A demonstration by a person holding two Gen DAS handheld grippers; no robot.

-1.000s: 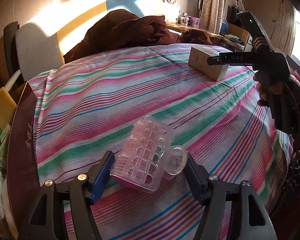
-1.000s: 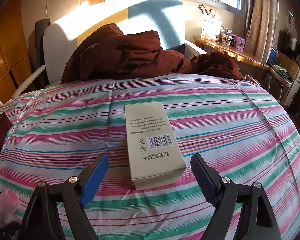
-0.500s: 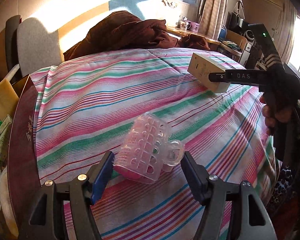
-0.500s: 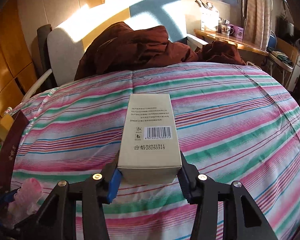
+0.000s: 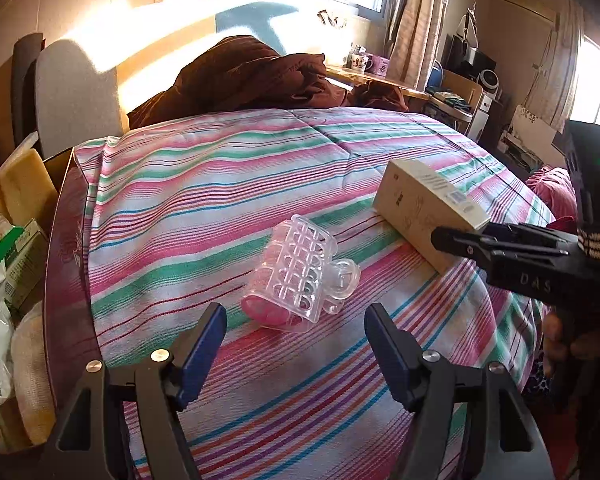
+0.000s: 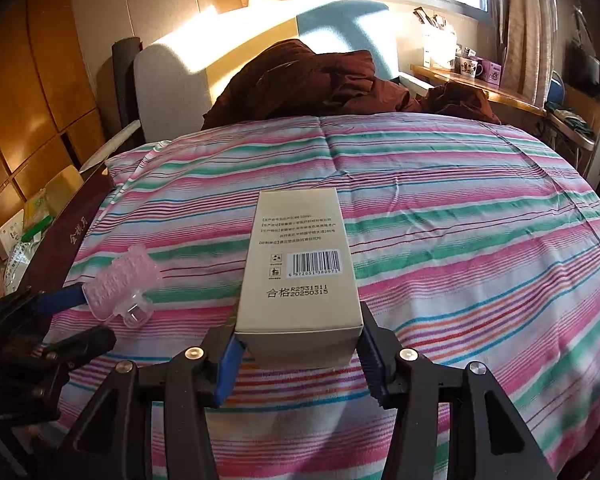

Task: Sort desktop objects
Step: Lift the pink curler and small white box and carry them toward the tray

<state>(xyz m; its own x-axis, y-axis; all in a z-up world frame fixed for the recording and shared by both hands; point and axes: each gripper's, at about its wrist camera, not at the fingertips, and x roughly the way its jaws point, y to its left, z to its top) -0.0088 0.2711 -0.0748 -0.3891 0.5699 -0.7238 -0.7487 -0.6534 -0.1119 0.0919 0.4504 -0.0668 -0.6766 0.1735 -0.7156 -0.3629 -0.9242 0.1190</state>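
Now, from the left wrist camera, the left gripper is wide open and holds nothing. A clear plastic hair roller with a pink core lies on the striped quilt, just ahead of the open fingers and a bit above the gap between them. Its long side runs away from the gripper and leans to the right, so the fingers would close across its short side. To the right, the cardboard box is pinched by the right gripper, which a hand holds from the right edge. From the right wrist camera, the right gripper is closed on the near end of the cardboard box, one blue pad on each side. The box points straight away from this gripper, its barcode face up, and its bottom seems to rest on the quilt. The hair roller lies to the left, right by the left gripper's fingers. So the left gripper is much nearer to the roller, and I think it should move forward a little to grab it.
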